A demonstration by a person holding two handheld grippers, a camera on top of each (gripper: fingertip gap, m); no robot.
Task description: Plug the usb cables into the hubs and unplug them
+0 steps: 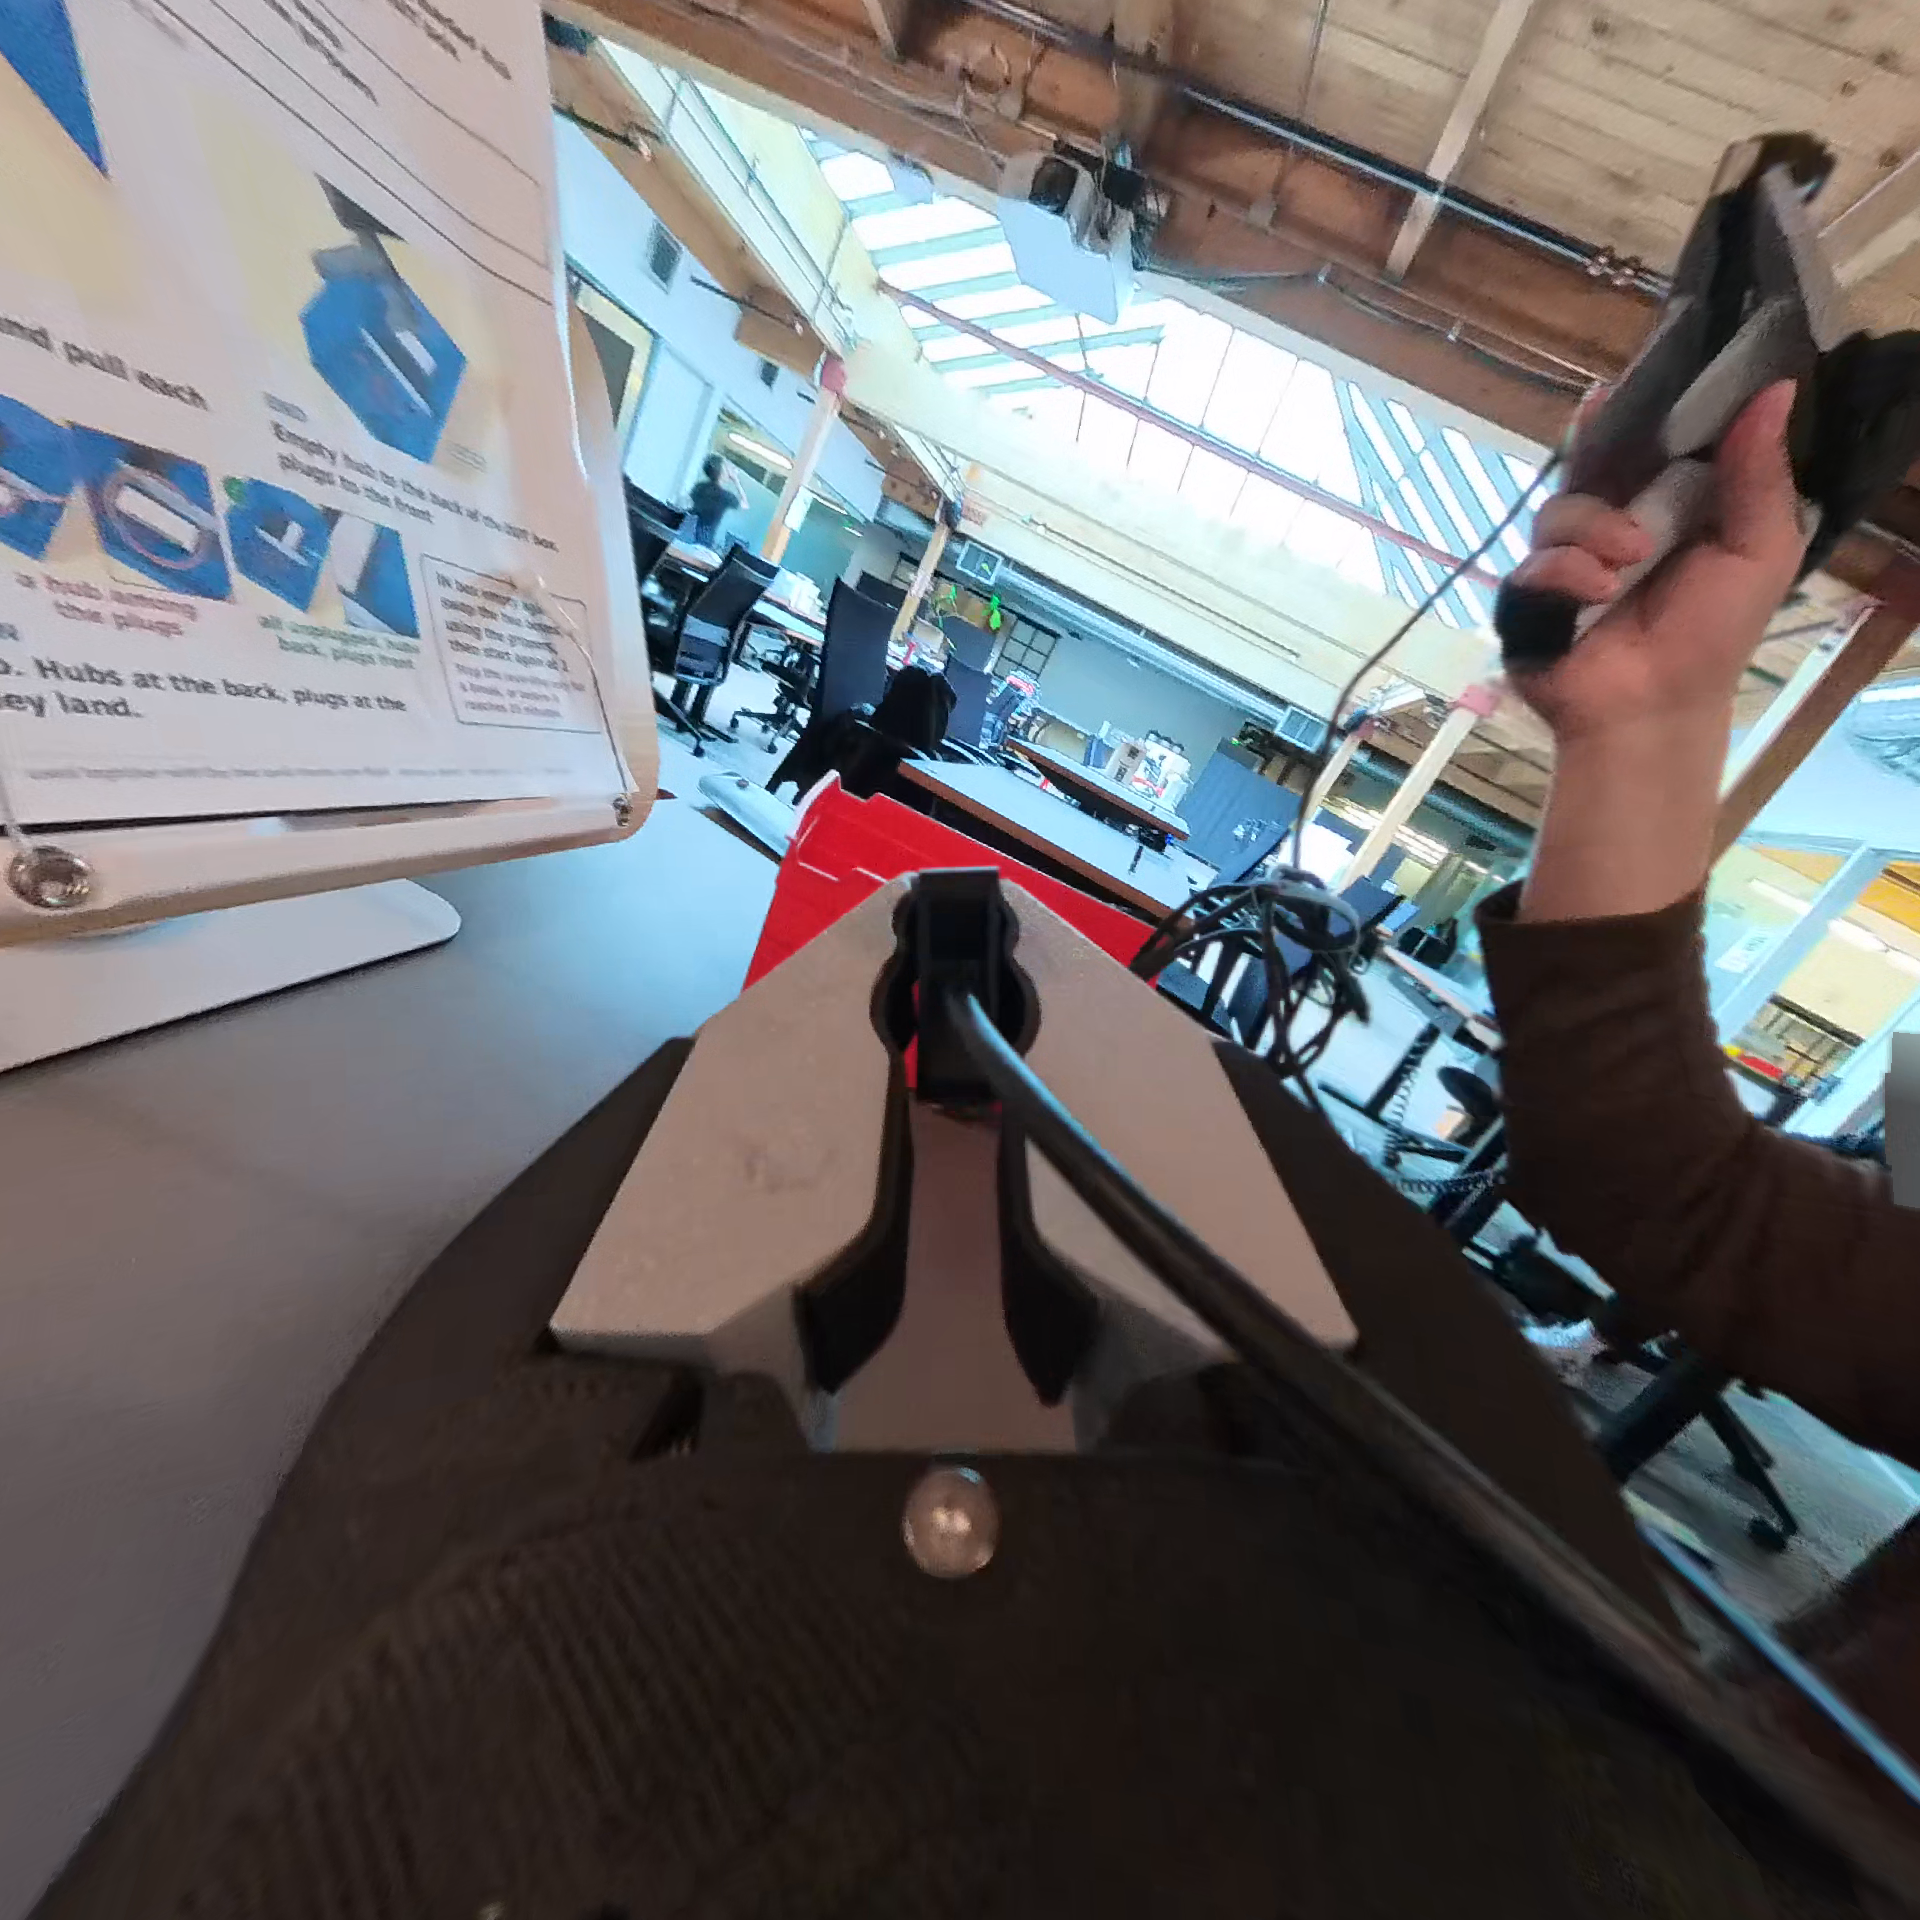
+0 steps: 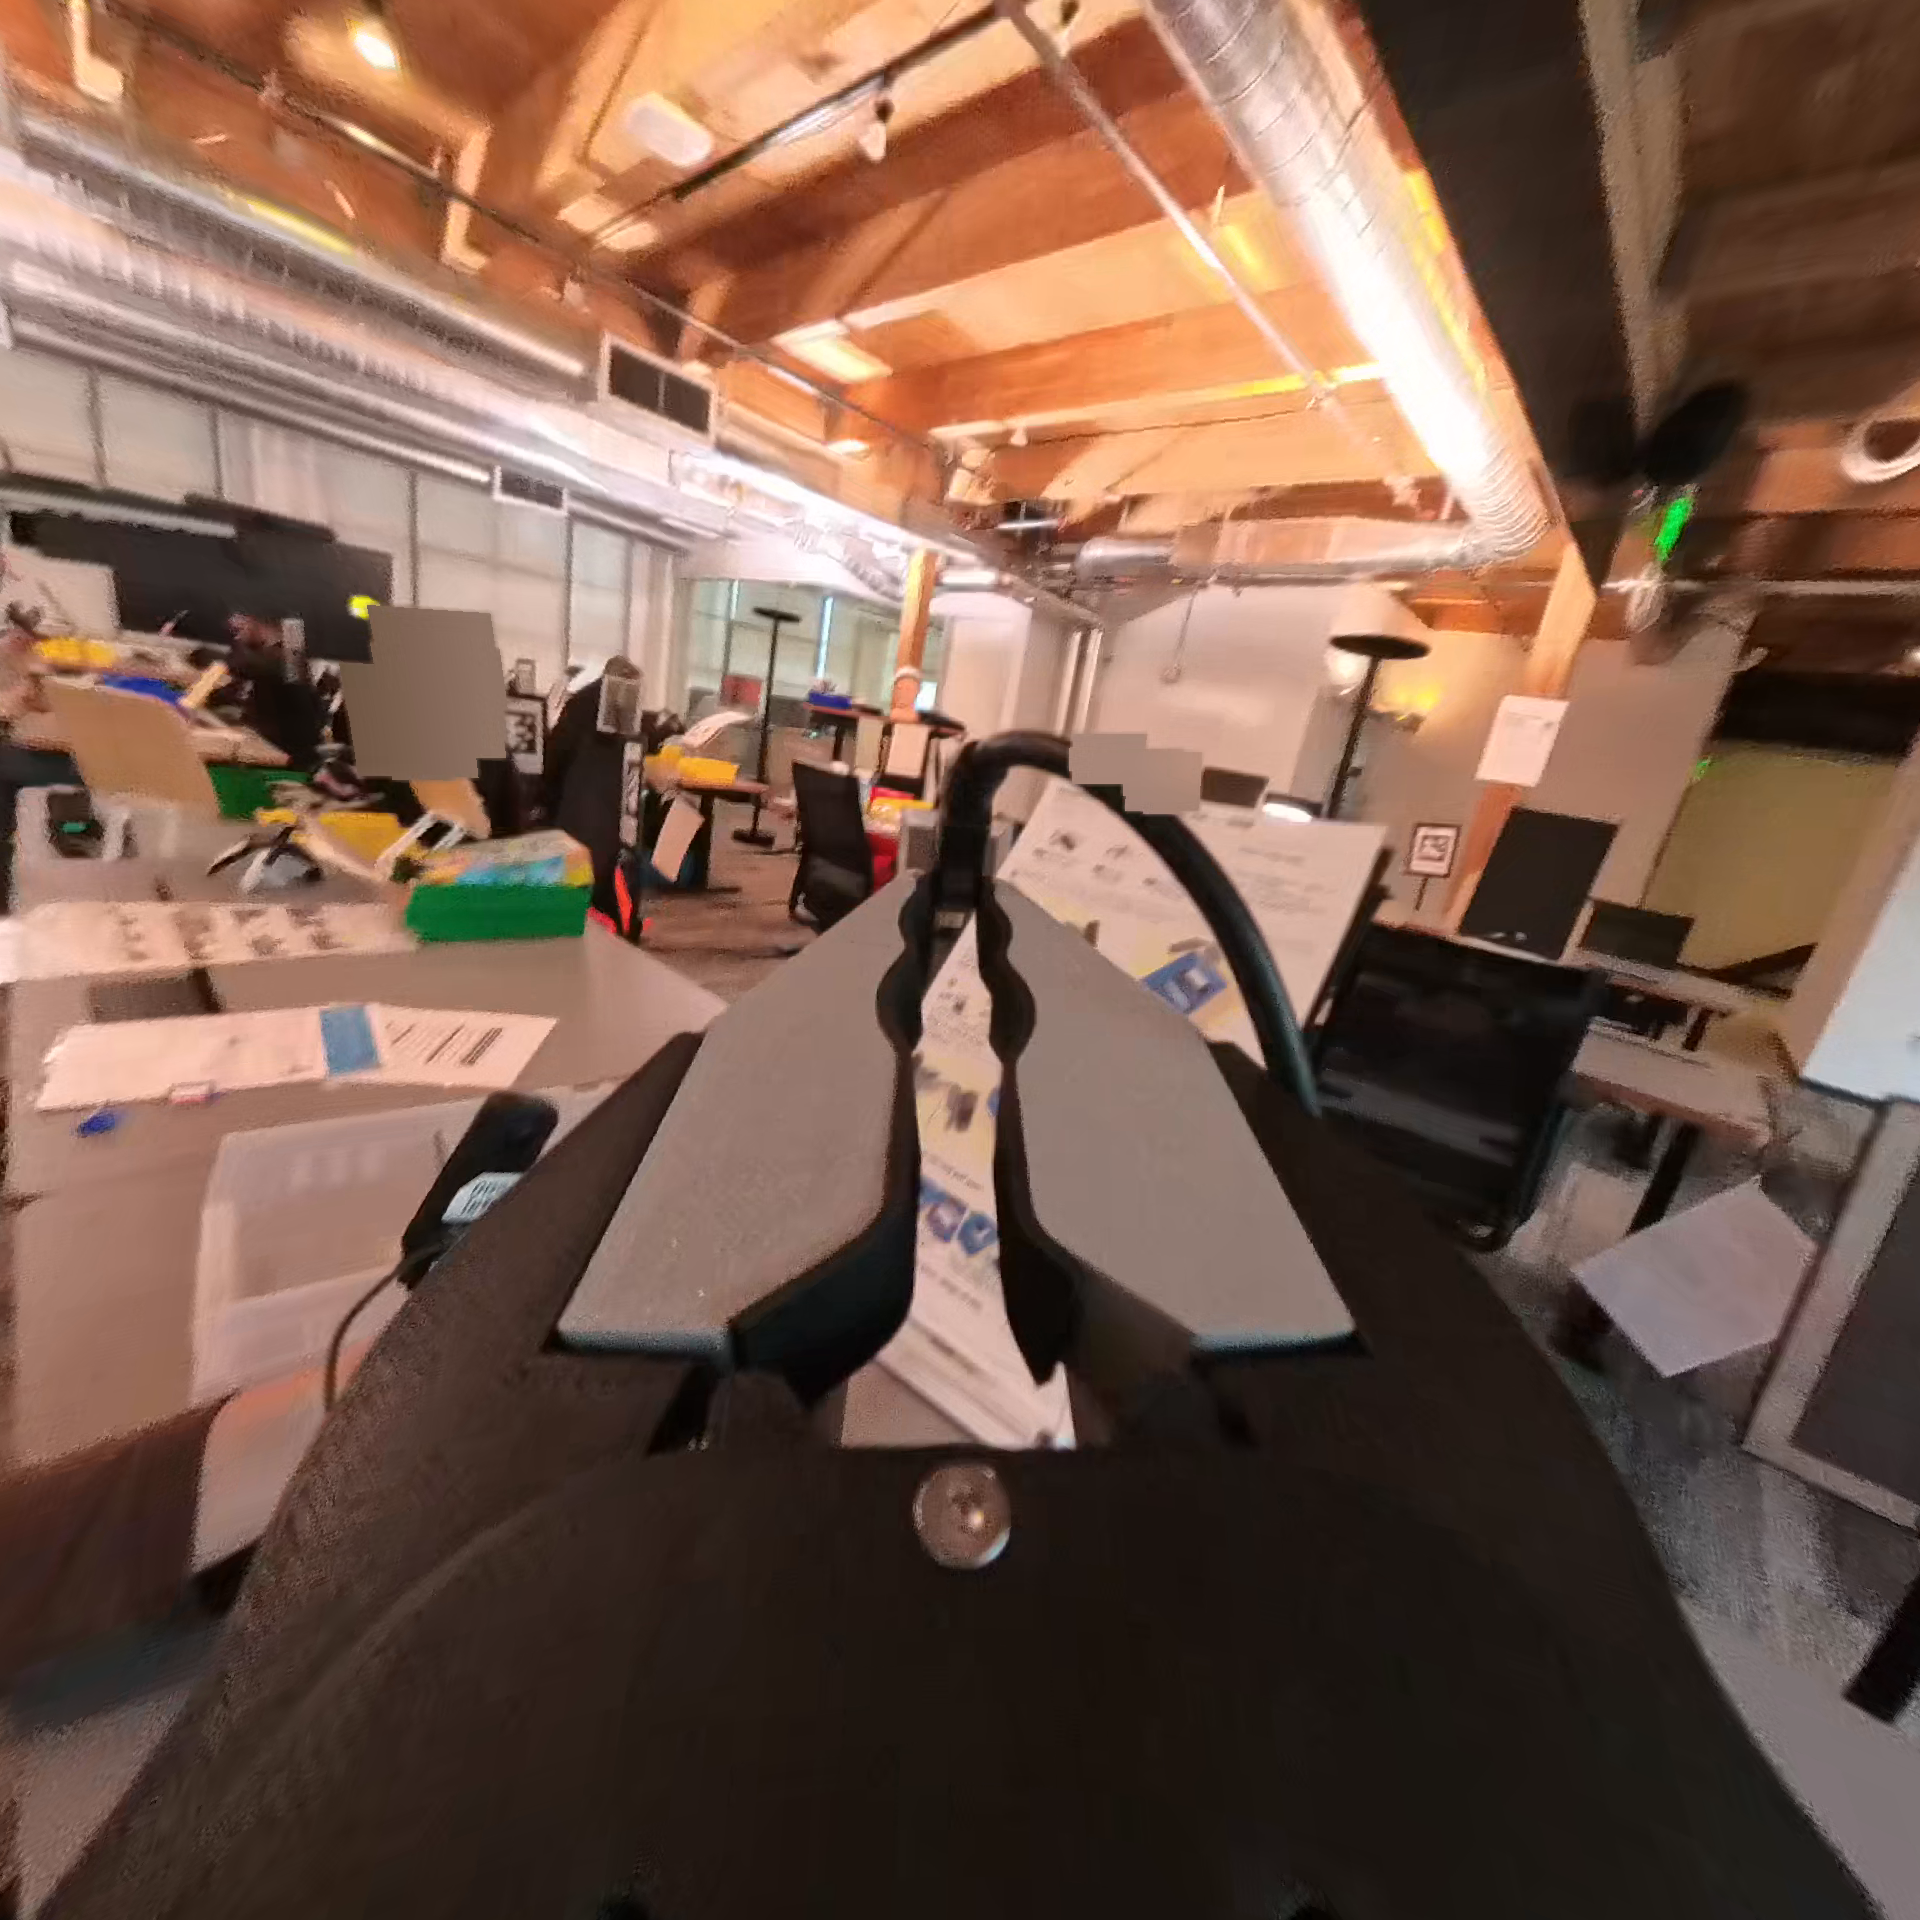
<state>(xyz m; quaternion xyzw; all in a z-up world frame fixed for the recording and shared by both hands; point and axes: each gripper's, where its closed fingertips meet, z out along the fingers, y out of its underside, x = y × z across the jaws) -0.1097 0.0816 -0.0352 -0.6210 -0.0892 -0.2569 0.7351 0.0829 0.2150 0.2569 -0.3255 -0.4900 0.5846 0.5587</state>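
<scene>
The left claw [image 1: 956,914] pinches a black plug [image 1: 951,997] at its tips above the tabletop [image 1: 312,1195], its cable [image 1: 1195,1236] trailing back to the right. The right claw [image 2: 961,883], raised high, grips another plug [image 2: 961,831] whose cable [image 2: 1236,935] loops away. No hub is in view. Both grips look shallow, so cable drag could twist a plug askew or pull it free; the wire bundle [image 1: 1278,935] nearby might snag.
</scene>
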